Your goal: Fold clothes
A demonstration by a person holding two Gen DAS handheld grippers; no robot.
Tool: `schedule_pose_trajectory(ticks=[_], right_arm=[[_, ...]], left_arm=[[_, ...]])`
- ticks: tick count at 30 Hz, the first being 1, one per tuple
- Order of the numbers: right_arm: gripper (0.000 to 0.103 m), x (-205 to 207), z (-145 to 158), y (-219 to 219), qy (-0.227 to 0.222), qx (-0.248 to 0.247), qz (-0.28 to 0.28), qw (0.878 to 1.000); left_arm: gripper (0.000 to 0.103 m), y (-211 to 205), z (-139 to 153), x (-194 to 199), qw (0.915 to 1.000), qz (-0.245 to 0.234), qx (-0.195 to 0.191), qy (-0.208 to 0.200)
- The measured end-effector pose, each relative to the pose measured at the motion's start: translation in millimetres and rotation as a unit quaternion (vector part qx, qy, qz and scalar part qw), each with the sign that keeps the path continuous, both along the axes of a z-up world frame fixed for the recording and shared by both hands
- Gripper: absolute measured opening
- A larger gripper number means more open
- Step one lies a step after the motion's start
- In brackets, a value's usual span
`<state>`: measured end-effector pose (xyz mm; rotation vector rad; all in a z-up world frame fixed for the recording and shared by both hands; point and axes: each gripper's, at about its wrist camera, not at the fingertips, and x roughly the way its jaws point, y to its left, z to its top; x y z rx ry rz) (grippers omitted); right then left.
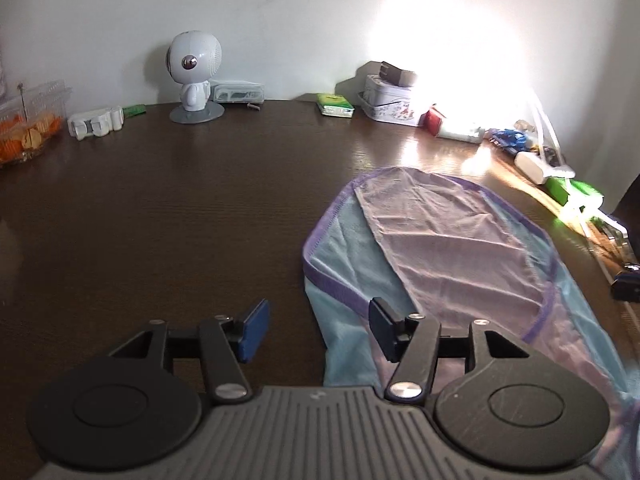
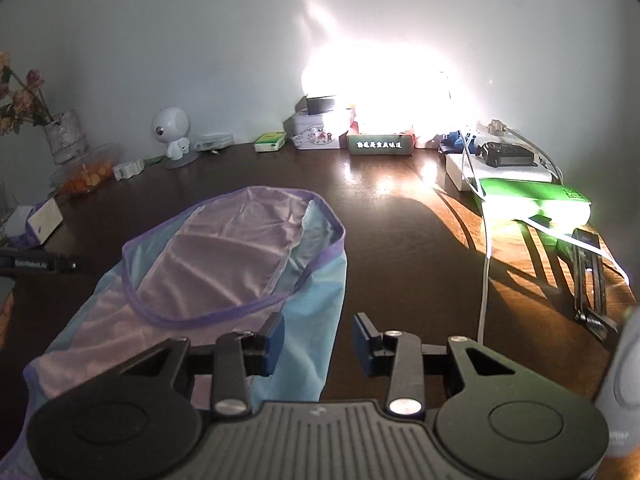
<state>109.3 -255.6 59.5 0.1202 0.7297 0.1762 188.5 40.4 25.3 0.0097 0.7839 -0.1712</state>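
Observation:
A thin garment (image 1: 448, 252) in pale pink and light blue with purple trim lies flat on the dark wooden table (image 1: 180, 220). In the left wrist view my left gripper (image 1: 318, 330) is open just above the table, its right finger over the garment's left edge, nothing between the pads. The right wrist view shows the same garment (image 2: 216, 264) spread to the left. My right gripper (image 2: 316, 346) is open over the garment's right blue edge, with its left finger above the cloth and its right finger above bare wood. Neither gripper holds the cloth.
Along the back wall stand a white round-headed figurine (image 1: 194, 76), a clear box of orange snacks (image 1: 28, 128), a green packet (image 1: 335, 105), a printed tin (image 1: 390, 98) and a vase of dried flowers (image 2: 66, 136). At the right edge lie a green box (image 2: 532, 200), cables and a power strip.

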Motion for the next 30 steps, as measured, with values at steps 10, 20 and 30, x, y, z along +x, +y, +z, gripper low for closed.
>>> schedule_pose_trajectory(ticks=[10, 20, 30], right_arm=[[0.021, 93.9, -26.2, 17.0, 0.056, -0.022, -0.013, 0.998], [0.004, 139.1, -32.2, 55.4, 0.047, -0.114, 0.051, 0.991], [0.004, 185.7, -29.0, 197.4, 0.025, -0.155, 0.233, 0.960]], left_arm=[[0.020, -11.3, -18.1, 49.9, 0.9995, 0.029, -0.015, 0.001], [0.002, 3.5, -15.3, 26.9, 0.9982, 0.049, 0.031, -0.016], [0.002, 79.0, 2.5, -87.8, 0.9877, 0.135, 0.067, -0.040]])
